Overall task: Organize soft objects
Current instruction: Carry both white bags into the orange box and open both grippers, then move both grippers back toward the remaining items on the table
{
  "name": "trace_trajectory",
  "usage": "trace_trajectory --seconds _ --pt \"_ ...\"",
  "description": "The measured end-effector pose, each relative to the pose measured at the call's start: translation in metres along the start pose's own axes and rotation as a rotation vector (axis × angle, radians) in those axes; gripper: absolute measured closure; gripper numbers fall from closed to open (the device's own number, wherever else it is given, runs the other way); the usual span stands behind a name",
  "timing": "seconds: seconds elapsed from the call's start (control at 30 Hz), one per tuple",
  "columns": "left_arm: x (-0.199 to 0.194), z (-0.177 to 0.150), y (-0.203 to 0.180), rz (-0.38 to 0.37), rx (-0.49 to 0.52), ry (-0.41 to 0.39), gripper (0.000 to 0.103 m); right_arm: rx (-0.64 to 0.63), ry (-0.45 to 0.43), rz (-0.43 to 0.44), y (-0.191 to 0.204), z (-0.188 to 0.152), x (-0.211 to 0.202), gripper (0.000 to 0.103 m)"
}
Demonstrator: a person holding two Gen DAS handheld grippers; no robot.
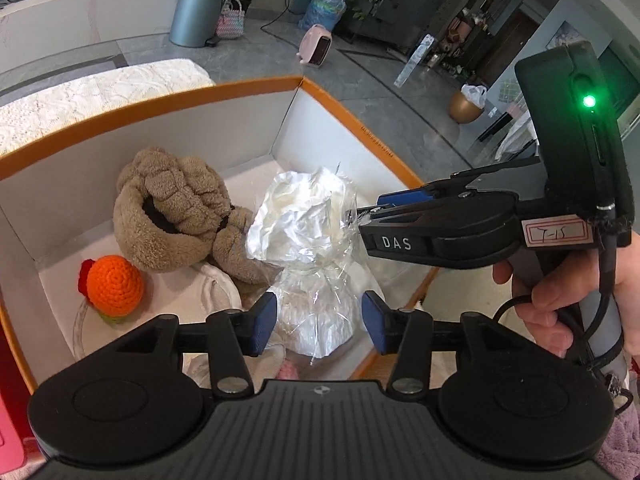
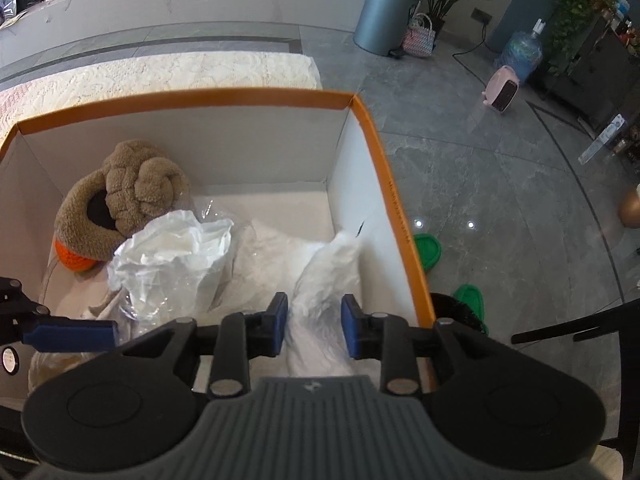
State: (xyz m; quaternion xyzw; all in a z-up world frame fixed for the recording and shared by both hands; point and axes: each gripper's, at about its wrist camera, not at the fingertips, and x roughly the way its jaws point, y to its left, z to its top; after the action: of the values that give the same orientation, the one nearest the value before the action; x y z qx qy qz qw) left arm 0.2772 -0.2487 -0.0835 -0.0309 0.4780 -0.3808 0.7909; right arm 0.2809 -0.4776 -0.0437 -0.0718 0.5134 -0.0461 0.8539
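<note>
Claws both hang open over my orange-rimmed white cardboard box (image 2: 372, 128). My left gripper (image 1: 319, 322) and right gripper (image 2: 314, 326) straddle the crinkly clear-wrapped white bundle (image 1: 304, 216) without squeezing, right of the brown fluffy slipper (image 1: 172, 216).

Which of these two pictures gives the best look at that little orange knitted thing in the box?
The left wrist view. There the orange crochet toy sits in the open on the floor of the box, its round shape and red bit showing. In the right wrist view only an orange sliver peeks out from under the brown plush.
</note>
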Motion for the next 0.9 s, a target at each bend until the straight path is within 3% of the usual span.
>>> trace_trajectory --seconds 0.2,0.5,0.67,0.9 --pt "-0.024 -0.003 -0.008 -0.001 0.018 -0.043 0.048 0.036 -0.049 -0.025 -0.007 0.001 -0.026 0.068" --pt "-0.095 -0.021 -0.018 0.058 0.08 -0.225 0.048 0.065 -0.188 0.024 0.012 -0.016 -0.093 0.065" --pt "-0.145 -0.044 -0.017 0.124 0.067 -0.339 0.048 0.083 -0.277 0.084 0.039 -0.034 -0.128 0.059" --pt "-0.215 -0.089 -0.003 0.29 0.011 -0.501 0.048 0.094 -0.443 0.144 0.098 -0.071 -0.175 0.055"
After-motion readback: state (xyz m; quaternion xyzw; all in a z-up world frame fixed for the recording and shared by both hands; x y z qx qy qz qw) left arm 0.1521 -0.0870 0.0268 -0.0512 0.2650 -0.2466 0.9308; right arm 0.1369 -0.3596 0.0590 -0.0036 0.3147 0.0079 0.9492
